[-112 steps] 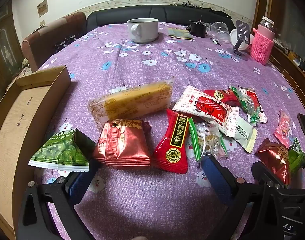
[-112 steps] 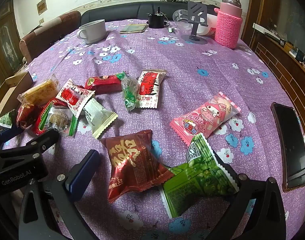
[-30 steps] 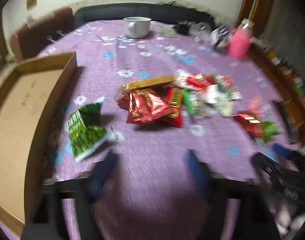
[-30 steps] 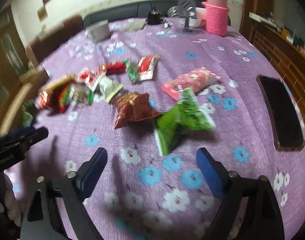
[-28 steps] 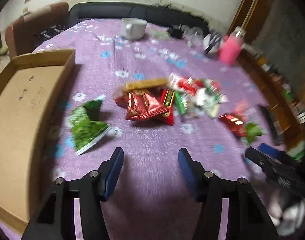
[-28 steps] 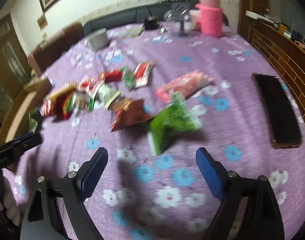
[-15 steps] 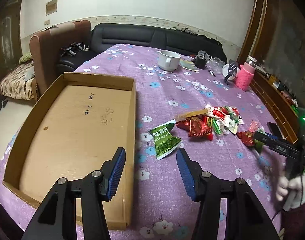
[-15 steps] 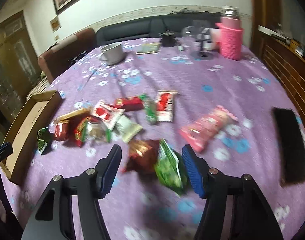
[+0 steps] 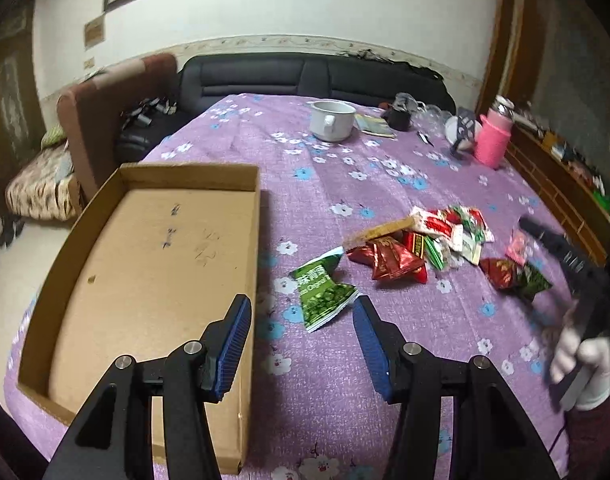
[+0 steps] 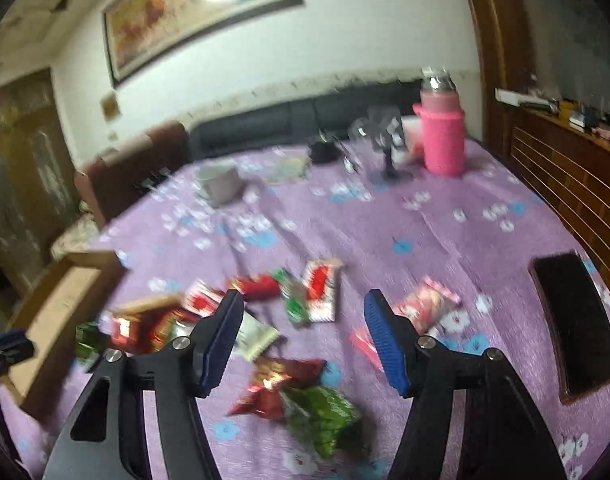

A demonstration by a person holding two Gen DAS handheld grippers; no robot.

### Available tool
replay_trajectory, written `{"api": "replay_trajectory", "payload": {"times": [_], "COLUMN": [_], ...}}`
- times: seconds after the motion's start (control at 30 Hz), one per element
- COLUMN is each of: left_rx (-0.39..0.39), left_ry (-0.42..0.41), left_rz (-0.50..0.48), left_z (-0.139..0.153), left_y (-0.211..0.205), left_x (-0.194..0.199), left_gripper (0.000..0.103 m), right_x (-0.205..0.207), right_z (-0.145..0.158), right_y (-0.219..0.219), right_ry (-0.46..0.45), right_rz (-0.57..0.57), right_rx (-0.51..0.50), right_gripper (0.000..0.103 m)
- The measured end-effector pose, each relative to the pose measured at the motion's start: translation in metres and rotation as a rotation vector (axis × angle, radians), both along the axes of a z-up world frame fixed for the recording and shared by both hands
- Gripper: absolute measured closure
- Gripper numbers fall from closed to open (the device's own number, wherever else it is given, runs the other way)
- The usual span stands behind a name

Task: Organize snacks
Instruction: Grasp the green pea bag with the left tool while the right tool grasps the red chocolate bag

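Several snack packets lie in a loose heap (image 9: 425, 236) on the purple flowered tablecloth. A green pea packet (image 9: 323, 290) lies apart, nearest the empty cardboard box (image 9: 145, 264) at the left. A red packet (image 9: 503, 274) and a green packet (image 9: 535, 280) lie to the right. My left gripper (image 9: 301, 320) is open and empty, raised above the table between box and green packet. My right gripper (image 10: 299, 320) is open and empty, high above the heap; its view is blurred. There the red packet (image 10: 277, 388) and green packet (image 10: 325, 412) lie nearest, with a pink packet (image 10: 425, 306) to the right.
A white mug (image 9: 331, 120), a pink bottle (image 9: 493, 144), a phone stand and small items stand at the table's far side. A black phone (image 10: 573, 324) lies by the right edge. A sofa and armchair are behind the table. The right hand with its gripper (image 9: 577, 292) shows at right.
Both grippers have pulled up and back from the snacks, so the table looks farther away. The left view now takes in the whole box. The snacks have not moved lately.
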State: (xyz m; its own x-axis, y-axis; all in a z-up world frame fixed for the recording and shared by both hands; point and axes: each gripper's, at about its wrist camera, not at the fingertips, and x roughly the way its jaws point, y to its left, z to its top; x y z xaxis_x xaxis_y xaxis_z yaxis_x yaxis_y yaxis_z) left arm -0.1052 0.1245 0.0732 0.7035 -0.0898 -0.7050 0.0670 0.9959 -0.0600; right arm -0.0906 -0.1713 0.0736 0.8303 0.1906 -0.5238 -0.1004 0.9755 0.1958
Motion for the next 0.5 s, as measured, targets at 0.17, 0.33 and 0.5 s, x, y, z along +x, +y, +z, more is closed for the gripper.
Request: {"api": "replay_trajectory", "payload": {"times": [0.17,0.33,0.5], "left_rx": [0.071,0.165,0.262], "left_ry": [-0.024,-0.019,0.037], "left_rz": [-0.087,-0.166,-0.234], "left_z": [0.001,-0.002,-0.018], "left_y": [-0.009,-0.018,-0.029], "left_x": [0.000,0.012,0.043], "left_gripper": [0.047,0.047,0.047], "right_x": [0.007,0.017,0.023], "right_z": [-0.013,-0.029,-0.036], "right_y": [0.024,0.035,0.025], "right_ry": [0.090,0.177,0.227], "right_rz": [0.163,0.161,0.168], "right_rx": [-0.004,-0.062,-0.006], "right_gripper": [0.041,0.041,0.041]}}
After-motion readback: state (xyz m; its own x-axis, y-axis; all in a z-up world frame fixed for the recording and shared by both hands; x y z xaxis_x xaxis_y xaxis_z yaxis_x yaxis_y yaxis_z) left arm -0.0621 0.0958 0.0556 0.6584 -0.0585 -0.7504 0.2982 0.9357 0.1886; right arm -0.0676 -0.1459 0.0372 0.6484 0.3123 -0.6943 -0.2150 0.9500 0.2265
